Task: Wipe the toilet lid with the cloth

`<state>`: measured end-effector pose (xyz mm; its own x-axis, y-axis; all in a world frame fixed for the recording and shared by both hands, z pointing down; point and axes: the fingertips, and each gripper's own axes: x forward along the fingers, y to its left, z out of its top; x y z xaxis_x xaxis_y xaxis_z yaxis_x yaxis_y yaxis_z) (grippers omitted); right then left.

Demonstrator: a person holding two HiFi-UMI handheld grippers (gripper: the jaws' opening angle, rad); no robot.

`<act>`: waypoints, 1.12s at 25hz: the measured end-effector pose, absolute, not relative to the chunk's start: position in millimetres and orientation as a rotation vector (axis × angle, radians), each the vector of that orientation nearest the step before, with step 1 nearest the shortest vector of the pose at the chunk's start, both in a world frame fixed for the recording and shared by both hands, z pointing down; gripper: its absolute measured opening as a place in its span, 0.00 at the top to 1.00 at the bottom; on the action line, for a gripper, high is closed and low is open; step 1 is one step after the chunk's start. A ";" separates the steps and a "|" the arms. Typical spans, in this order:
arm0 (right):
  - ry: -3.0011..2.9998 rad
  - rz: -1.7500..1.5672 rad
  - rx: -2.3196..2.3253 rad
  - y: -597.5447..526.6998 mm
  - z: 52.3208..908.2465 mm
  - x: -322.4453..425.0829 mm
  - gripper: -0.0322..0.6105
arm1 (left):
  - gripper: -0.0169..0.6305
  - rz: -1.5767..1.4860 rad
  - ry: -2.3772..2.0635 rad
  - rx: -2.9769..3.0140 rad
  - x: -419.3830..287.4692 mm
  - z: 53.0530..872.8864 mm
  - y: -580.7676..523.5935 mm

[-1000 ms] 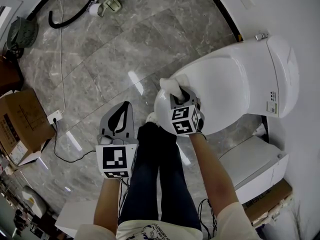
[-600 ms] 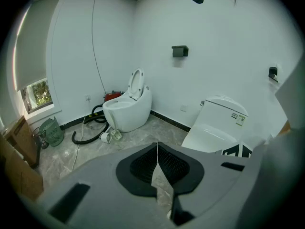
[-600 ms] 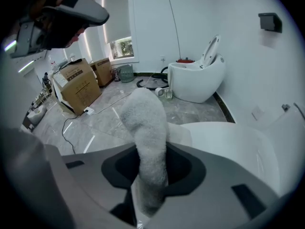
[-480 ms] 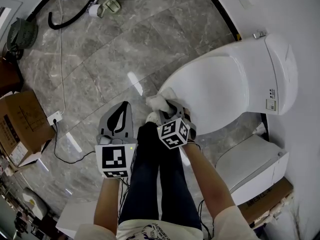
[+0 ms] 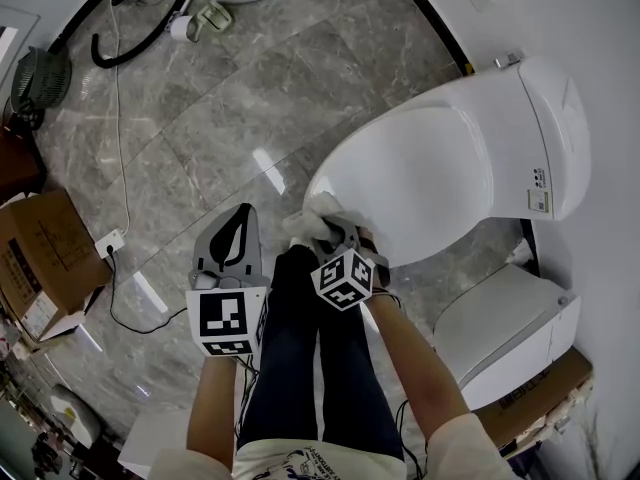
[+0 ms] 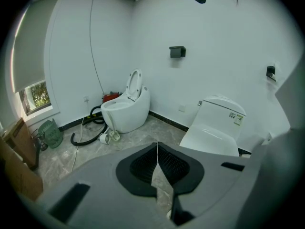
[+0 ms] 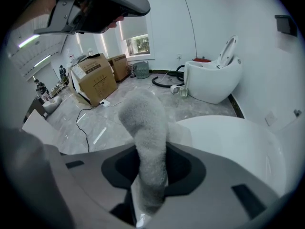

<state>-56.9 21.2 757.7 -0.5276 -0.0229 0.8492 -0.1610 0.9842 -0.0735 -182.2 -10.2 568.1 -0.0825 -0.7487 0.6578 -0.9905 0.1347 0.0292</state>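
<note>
Clamping 1 fluffy cloth (image 7: 145, 137) in the right gripper (image 5: 335, 230) at the front edge of the closed toilet lid (image 5: 430, 183); long axis out along the jaws, free end pointing off the lid toward the floor (image 5: 230, 98). Holding the left gripper (image 5: 232, 240) clenched on nothing above the floor. Counting 2 toilets, with the 2nd toilet (image 6: 125, 109) open by the far wall; hose (image 5: 130, 38) and cardboard boxes (image 5: 40, 253) well apart.

A brown cardboard box (image 5: 40, 258) is sitting on the grey marble floor (image 5: 200, 118). A black curved hose (image 6: 85, 142) is lying well apart from it.
</note>
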 end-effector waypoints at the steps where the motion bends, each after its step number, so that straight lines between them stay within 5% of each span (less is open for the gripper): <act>1: -2.123 0.168 0.113 22.4 757.6 -54.6 0.77 | 0.96 0.596 -1.888 1.666 -182.0 568.0 -10.3; 28: -2.151 0.112 0.120 -84.8 746.1 60.4 0.78 | 0.96 0.651 -1.834 1.723 -145.2 566.2 -48.8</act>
